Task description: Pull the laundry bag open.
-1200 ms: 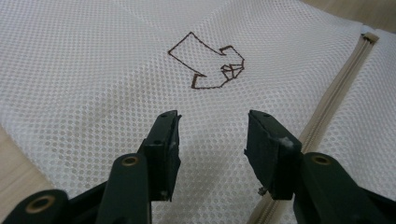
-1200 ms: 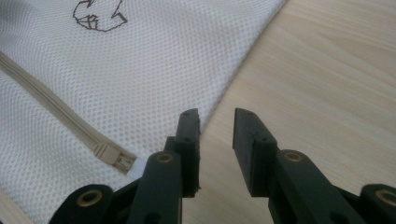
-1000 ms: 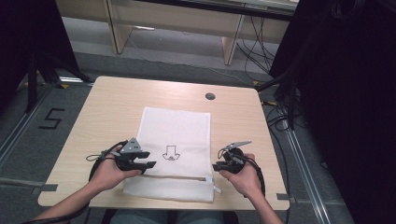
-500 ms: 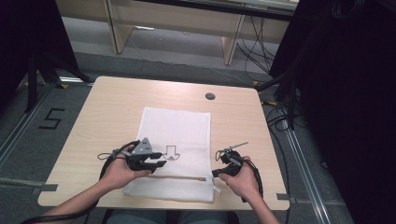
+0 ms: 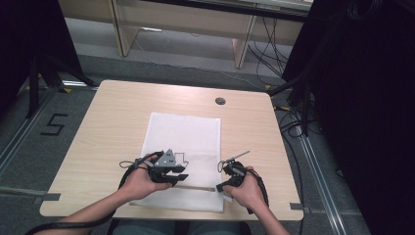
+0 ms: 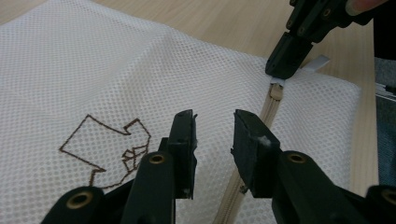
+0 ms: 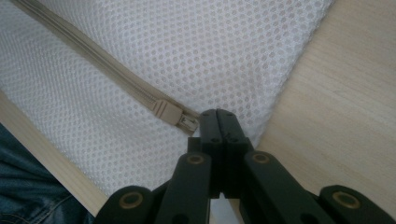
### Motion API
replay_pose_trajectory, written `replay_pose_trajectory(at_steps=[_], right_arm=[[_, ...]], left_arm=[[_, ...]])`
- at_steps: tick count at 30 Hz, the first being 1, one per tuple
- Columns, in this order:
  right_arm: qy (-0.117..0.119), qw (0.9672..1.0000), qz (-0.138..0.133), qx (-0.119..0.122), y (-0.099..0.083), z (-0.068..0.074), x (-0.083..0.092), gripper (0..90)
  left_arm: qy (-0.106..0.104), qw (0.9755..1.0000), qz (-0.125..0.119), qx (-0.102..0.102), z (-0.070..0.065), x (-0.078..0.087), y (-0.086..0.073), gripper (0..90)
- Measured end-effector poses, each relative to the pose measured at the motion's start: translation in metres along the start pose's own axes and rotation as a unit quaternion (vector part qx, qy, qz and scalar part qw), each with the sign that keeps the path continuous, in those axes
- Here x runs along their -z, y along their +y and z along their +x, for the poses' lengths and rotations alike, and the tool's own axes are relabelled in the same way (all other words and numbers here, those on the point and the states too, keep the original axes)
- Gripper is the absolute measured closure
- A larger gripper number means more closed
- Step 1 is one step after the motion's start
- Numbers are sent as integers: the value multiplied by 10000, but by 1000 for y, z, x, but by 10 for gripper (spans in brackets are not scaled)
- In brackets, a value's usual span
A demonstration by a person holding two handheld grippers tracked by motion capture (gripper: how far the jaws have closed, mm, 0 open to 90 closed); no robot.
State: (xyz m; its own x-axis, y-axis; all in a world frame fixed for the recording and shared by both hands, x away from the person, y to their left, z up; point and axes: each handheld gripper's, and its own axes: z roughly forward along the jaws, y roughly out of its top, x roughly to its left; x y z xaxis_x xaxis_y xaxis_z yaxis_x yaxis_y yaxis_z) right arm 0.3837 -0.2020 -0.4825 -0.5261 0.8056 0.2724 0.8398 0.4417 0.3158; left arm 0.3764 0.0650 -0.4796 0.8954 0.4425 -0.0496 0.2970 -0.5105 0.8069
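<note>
Right tool (image 7: 218, 122) was clamped, seemingly on the zipper pull (image 7: 187, 122) at the mesh bag's (image 5: 183, 134) near right corner; left tool (image 6: 213, 135), half-wide and just closing, held nothing. Zipper (image 7: 88, 65) remained shut on the tabletop (image 5: 112, 107).

Left gripper (image 5: 182, 172) has just been closing (jaws apart) — right gripper (image 5: 221, 188) clamped tight

Even soft light, dark surroundings
</note>
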Motion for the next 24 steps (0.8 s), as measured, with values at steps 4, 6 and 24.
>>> replay_pose_trajectory(at_steps=[4,6,24], right_arm=[[-73,9999,32,94,1,1,-1,900],[-136,9999,36,66,1,2,-1,900],[-389,9990,139,192,3,10,-2,900]], left_arm=[[-23,10000,45,-53,-4,-4,2,682],[-141,9999,70,-71,-8,-9,5,683],[-387,9987,219,-268,-20,-33,17,670]])
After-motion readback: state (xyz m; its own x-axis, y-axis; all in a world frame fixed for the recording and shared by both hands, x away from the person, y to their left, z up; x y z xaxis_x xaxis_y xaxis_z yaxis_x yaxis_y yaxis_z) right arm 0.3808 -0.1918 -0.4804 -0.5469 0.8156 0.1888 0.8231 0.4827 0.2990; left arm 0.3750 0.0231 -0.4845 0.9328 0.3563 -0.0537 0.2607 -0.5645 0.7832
